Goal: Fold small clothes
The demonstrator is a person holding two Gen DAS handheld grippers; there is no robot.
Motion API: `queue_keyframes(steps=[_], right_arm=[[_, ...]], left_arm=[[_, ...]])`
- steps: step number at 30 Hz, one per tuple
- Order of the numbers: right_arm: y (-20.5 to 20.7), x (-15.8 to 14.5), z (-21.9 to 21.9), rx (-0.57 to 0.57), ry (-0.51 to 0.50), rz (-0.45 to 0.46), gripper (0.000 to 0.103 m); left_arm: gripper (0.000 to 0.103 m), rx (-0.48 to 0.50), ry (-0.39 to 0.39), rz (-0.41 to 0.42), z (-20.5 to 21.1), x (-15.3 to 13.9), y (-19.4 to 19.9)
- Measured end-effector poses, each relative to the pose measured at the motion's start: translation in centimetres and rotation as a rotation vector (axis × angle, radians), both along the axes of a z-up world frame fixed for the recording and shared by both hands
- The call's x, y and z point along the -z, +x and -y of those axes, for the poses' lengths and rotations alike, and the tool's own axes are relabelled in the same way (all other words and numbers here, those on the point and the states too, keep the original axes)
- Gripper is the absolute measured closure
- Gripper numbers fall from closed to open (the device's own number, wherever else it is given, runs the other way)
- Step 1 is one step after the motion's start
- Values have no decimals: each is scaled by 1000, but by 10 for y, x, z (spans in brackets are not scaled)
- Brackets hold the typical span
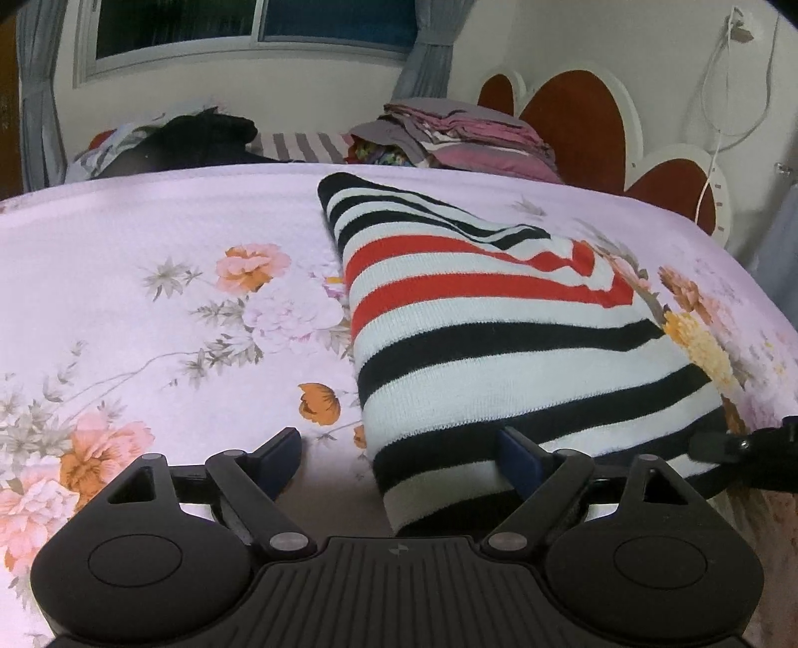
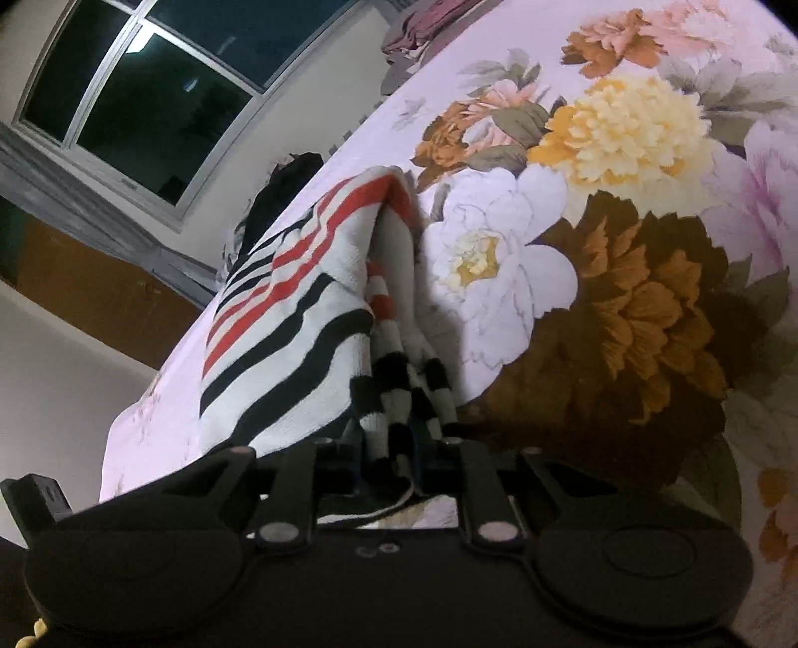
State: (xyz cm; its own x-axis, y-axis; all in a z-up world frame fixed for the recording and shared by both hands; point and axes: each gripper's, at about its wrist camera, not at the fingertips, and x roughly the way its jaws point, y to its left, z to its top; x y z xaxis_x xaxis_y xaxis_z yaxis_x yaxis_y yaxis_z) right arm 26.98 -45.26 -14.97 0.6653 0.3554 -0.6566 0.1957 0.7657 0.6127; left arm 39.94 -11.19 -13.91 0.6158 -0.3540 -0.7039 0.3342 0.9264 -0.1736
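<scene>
A knitted sweater [image 1: 498, 339] with white, black and red stripes lies folded on the pink floral bedsheet [image 1: 149, 239]. My left gripper [image 1: 399, 458] is open at the sweater's near left corner; its right finger [image 1: 518, 456] rests against the hem and its left finger [image 1: 282, 456] is over bare sheet. In the right wrist view the sweater [image 2: 299, 319] is pulled up into folds, and my right gripper [image 2: 394, 448] is shut on the bunched striped edge. The right gripper's tip [image 1: 738, 443] also shows at the sweater's near right corner.
A stack of folded clothes [image 1: 464, 134] and a dark heap of garments [image 1: 199, 134] sit at the far side of the bed. A red and white headboard [image 1: 578, 119] stands at the back right, a window [image 1: 249, 25] with grey curtains behind. A white cable [image 1: 718, 124] hangs on the wall.
</scene>
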Motion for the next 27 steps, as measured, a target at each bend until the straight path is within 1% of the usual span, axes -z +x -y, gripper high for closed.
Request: queue_keyframes(steps=[1,3,5,9,12,14,17,21,24,26,27], right_arm=[[-1,-5,0,-5,-14,3,83],[-4,-18,0,-1,-72,20,72],[-5,-33,0,-5,-114,47,72],[4,-62,-11,-30,-205,132,73],[20,-71,-21,-46,-242,153,73],[34,-70,-29,-58,-277,150,73],[48,-64,-37,-75,-285,140,73],[56,-54,-44,-83,-323,124,75],[60,-48,-43,-74,-335,115,76],[63,-43,-45,-82,-387,97,76],[65,-36,-45,-85,-419,64,76]], left_arm=[[18,-5,-1,-6,-1,-2,0],[18,-11,1,1,-2,-10,-2],[18,-16,-8,17,-3,-18,-5],[19,-32,-54,36,-3,-34,-4],[19,-38,-76,31,5,-41,8],[19,-37,-79,31,13,-43,17],[19,-34,-71,37,25,-44,29],[19,-40,-53,30,36,-39,47],[19,-59,-60,-2,37,-29,60],[18,-65,-44,-56,39,-14,67],[18,-68,-50,-81,38,-6,69]])
